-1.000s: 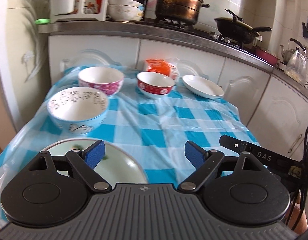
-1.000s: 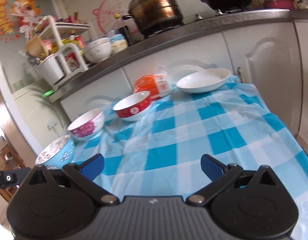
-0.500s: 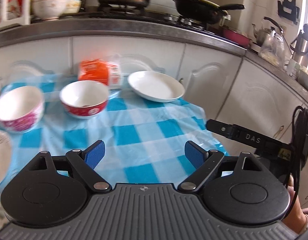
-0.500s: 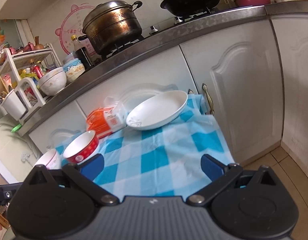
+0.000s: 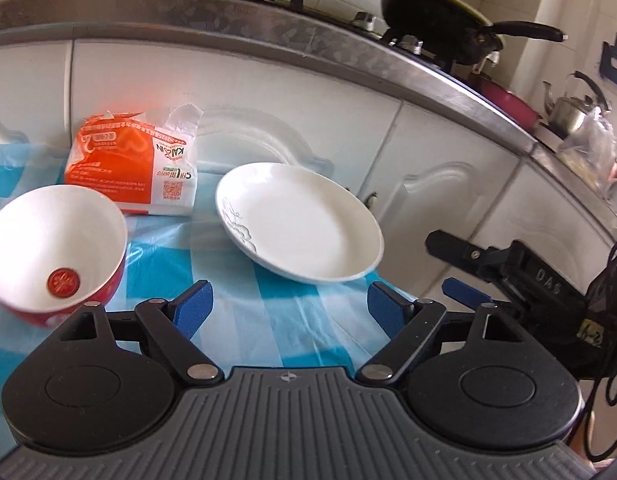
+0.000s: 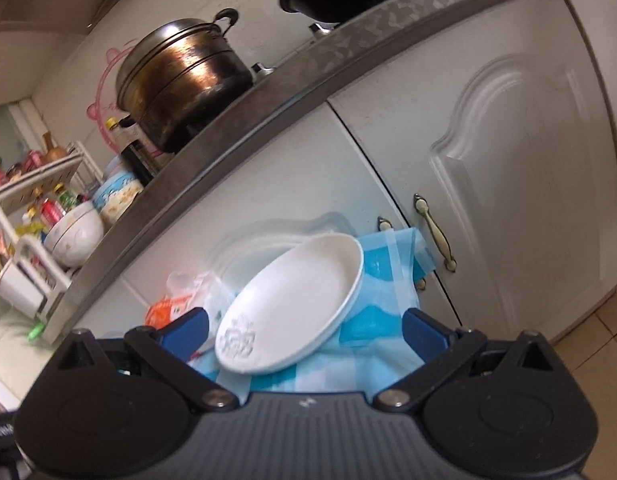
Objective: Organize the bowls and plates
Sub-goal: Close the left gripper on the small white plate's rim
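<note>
A shallow white plate [image 5: 304,220] with a grey pattern lies on the blue checked tablecloth [image 5: 276,320], near the far right corner. Left of it stands a red bowl [image 5: 52,248] with a white inside. My left gripper [image 5: 289,308] is open just short of the plate, nothing between its blue pads. In the right wrist view the same plate [image 6: 292,308] lies close ahead, between the fingers of my open right gripper [image 6: 304,332] but apart from them. The right gripper's body [image 5: 528,280] shows at the right of the left wrist view.
An orange and white packet [image 5: 136,168] leans against the white cabinet doors [image 6: 508,200] behind the bowl. Above is a steel counter [image 5: 268,28] with a large pot [image 6: 184,80], a black wok [image 5: 436,20], a kettle [image 5: 576,108] and a rack of bottles [image 6: 32,200].
Both grippers have swung right and moved in toward the white plate, which now fills much more of each view. The two left-hand bowls and the near plate have left view.
</note>
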The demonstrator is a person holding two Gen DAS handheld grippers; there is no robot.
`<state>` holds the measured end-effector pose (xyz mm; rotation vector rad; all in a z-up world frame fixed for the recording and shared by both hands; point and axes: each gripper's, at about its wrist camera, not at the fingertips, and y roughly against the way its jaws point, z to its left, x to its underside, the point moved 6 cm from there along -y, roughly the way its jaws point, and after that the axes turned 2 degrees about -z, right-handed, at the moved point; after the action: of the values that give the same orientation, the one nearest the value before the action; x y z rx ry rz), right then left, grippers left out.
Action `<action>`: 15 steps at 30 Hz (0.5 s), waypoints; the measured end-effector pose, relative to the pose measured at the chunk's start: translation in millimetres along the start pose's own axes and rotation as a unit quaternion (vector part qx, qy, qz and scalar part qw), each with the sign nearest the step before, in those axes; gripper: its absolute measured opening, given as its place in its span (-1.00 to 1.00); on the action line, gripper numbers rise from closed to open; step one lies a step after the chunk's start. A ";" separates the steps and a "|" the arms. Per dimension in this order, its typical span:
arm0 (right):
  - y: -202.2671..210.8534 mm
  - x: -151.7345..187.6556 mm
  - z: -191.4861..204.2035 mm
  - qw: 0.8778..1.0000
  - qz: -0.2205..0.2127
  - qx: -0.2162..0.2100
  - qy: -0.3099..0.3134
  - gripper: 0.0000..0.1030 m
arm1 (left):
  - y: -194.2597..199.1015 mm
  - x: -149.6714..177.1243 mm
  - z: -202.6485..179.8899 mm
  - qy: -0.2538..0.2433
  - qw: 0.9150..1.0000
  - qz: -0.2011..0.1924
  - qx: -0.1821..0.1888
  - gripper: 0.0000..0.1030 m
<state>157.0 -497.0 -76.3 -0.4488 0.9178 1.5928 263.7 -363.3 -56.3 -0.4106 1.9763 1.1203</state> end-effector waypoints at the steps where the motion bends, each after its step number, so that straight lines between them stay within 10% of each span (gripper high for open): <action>1: -8.1 -3.6 -3.6 1.000 0.001 -0.005 -0.007 0.98 | -9.4 -1.8 1.1 0.003 1.000 0.001 -0.002 0.92; 15: -88.7 -21.4 -14.9 0.998 0.031 -0.042 -0.032 0.80 | -94.2 -16.4 22.6 0.060 0.998 0.003 -0.028 0.07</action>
<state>243.5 -521.6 -97.6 -0.4304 0.8254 1.6978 342.7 -398.5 -102.9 -0.5127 2.0536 1.1810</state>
